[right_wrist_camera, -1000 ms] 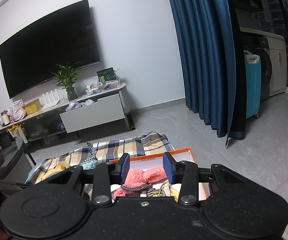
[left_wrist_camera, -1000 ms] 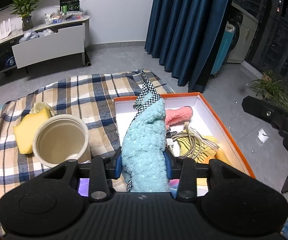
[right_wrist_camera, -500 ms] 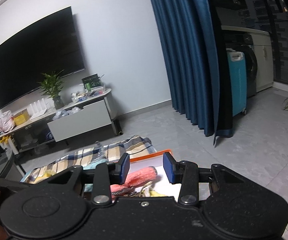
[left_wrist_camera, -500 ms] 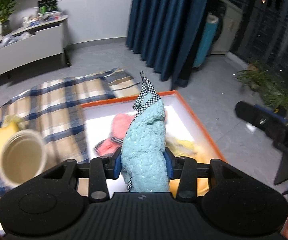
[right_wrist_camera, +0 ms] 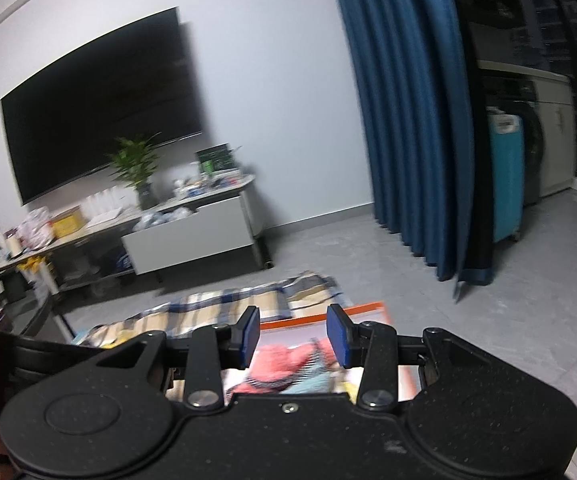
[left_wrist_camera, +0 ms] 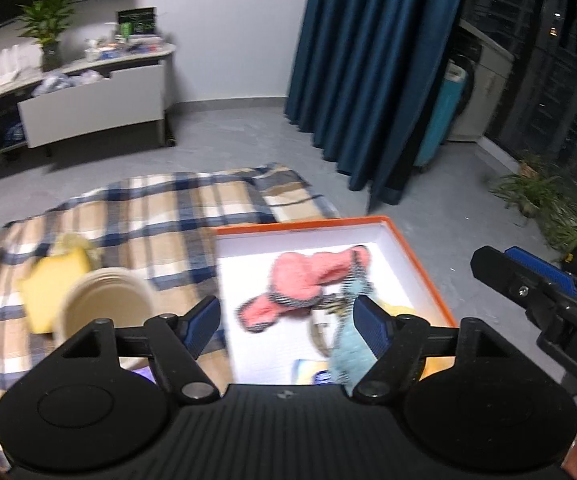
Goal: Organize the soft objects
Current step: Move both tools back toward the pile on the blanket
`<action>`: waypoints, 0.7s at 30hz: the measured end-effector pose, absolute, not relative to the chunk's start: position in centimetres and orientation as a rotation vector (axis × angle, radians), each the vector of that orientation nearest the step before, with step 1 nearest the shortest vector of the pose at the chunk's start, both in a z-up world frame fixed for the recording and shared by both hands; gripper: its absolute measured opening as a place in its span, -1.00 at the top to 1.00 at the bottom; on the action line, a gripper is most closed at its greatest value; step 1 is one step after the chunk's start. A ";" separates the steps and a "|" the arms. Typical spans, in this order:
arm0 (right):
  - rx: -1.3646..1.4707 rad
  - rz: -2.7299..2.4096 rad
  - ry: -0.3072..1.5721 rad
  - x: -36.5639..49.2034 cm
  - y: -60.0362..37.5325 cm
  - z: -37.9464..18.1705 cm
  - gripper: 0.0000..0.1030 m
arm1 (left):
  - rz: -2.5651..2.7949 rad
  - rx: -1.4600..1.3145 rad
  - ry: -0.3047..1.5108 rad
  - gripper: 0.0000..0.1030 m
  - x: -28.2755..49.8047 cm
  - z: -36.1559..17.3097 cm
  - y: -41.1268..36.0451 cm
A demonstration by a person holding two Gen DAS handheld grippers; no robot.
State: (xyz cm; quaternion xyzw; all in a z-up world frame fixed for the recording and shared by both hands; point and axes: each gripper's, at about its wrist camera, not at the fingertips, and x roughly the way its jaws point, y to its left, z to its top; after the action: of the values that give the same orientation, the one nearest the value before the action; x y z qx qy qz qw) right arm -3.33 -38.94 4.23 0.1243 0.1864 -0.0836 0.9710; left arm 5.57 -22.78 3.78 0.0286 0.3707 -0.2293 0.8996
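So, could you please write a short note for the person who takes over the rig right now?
Left gripper: jaws have just been opening, now open; the blue sock lies beside its right pad, not gripped, over the box.
Right gripper: open, nothing between its pads, above the box.
In the box: pink sock, blue sock, some yellow items, blurred.
On the blanket: yellow sponge and a cup.
Done: blue sock released into the box.
Left: probably the sponge; the cup is likely not soft.
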 end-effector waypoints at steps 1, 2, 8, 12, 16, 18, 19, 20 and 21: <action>0.248 -0.157 0.381 -3.1 -38.5 4.3 0.07 | -0.460 0.059 0.762 -0.48 5.5 4.0 -22.3; 0.245 -0.146 0.385 -2.8 -38.1 4.3 0.07 | -0.445 0.059 0.759 -0.49 5.4 4.1 -21.8; 0.226 -0.079 0.415 -1.4 -35.3 4.7 0.03 | -0.374 0.033 0.743 -0.53 5.2 4.8 -18.4; 0.208 -0.027 0.434 -0.4 -33.2 5.0 -0.02 | -0.341 0.011 0.730 -0.54 4.9 5.0 -16.2; 0.184 0.026 0.453 0.6 -30.9 5.1 -0.03 | -0.303 -0.016 0.723 -0.55 4.7 5.0 -13.6; 0.174 0.048 0.460 1.2 -29.9 5.1 -0.03 | -0.284 -0.029 0.722 -0.55 4.6 4.9 -12.4; 0.169 0.060 0.463 1.5 -29.3 5.1 -0.03 | -0.273 -0.035 0.724 -0.55 4.6 4.9 -11.9; 0.163 0.076 0.469 1.9 -28.6 5.1 -0.03 | -0.263 -0.042 0.725 -0.55 4.5 4.8 -11.3; 0.157 0.087 0.473 2.1 -28.0 5.1 -0.03 | -0.254 -0.047 0.725 -0.55 4.6 4.8 -10.9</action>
State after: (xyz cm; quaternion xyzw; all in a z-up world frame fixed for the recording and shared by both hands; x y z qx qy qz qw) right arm 2.08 -28.00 5.06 0.0775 0.2339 0.0432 0.9682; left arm 4.59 -10.89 4.76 -0.0231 0.3537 -0.1241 0.9268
